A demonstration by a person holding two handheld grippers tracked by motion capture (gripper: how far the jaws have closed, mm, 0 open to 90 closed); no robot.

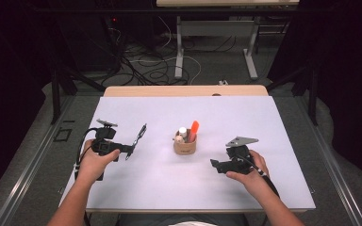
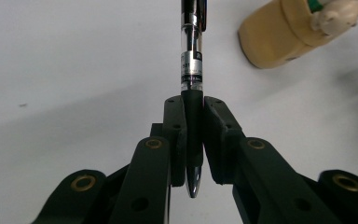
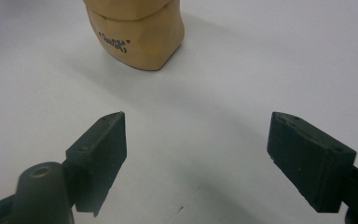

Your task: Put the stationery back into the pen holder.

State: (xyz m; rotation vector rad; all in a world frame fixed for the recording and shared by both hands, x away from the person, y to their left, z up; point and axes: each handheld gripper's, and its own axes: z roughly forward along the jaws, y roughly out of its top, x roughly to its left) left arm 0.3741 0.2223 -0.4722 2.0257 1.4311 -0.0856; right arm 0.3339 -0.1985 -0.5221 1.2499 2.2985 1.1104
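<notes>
Your left hand-held gripper (image 1: pixel 128 151) is clamped on a pen (image 2: pixel 192 70), its jaws pressed against the dark rubber grip section near the writing end, so the metal tip pokes back toward you between the jaws in the left gripper view while the clear barrel and clip run out ahead of the fingertips. Gripping there, close to one end, leaves most of the pen's length free in front of the hand-held gripper, which looks like the sensible hold if you mean to drop it end-first into the holder. In the high view the pen slants up and away from the fingertips, clear of the white bench (image 1: pixel 146 188). The tan pen holder (image 1: pixel 185 145) sits ahead of that hand-held gripper and off toward your other hand, already carrying an orange marker (image 1: pixel 194 128) and a white-capped item beside it, so the free room inside is probably tight. Your right hand-held gripper (image 3: pixel 196 154) rests low over the bench with its jaws spread wide and nothing between them, the holder standing just beyond its fingertips; parked there it seems ready to steady the holder if the pen nudges it
</notes>
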